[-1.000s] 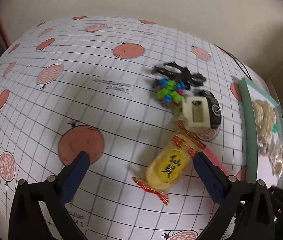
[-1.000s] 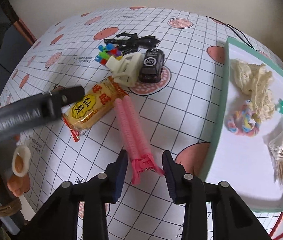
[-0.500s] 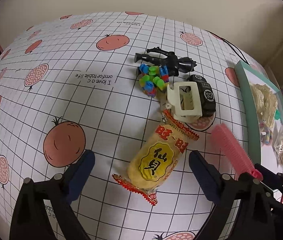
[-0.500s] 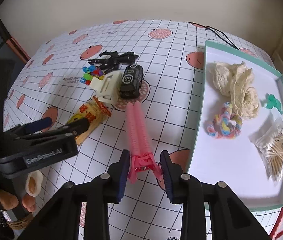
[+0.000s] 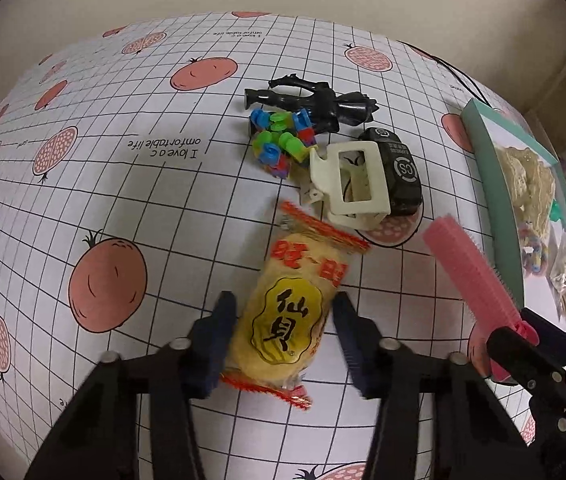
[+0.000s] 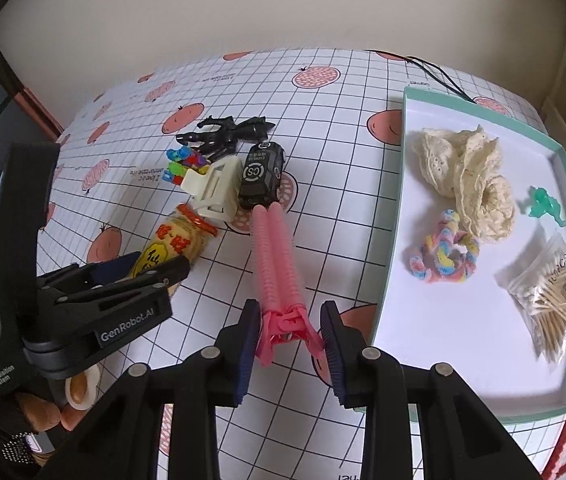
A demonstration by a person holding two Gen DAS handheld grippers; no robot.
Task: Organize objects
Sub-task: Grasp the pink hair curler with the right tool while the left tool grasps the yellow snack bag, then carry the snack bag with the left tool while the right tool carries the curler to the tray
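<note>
At lower centre of the left view, the left claw (image 5: 283, 332) narrowly brackets the yellow crinkly snack packet (image 5: 291, 320) on the desk (image 5: 131, 200): light, crushable, best gripped mid-body. Lower centre of the right view, the right claw (image 6: 289, 342) holds the stiff pink hair clip (image 6: 279, 264).

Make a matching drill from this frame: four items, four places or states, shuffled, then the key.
Items:
1. snack packet
2. pink hair clip
3. cotton swab bag
4. toy car

Places or states:
A. lying in the tray
B. on the tablecloth, next to the cream plastic holder
C. between the left tool's fingers, still on the table
D. held at its hinge end by the right tool, body sticking out forward

Pairs: 1-C, 2-D, 3-A, 4-B
</note>
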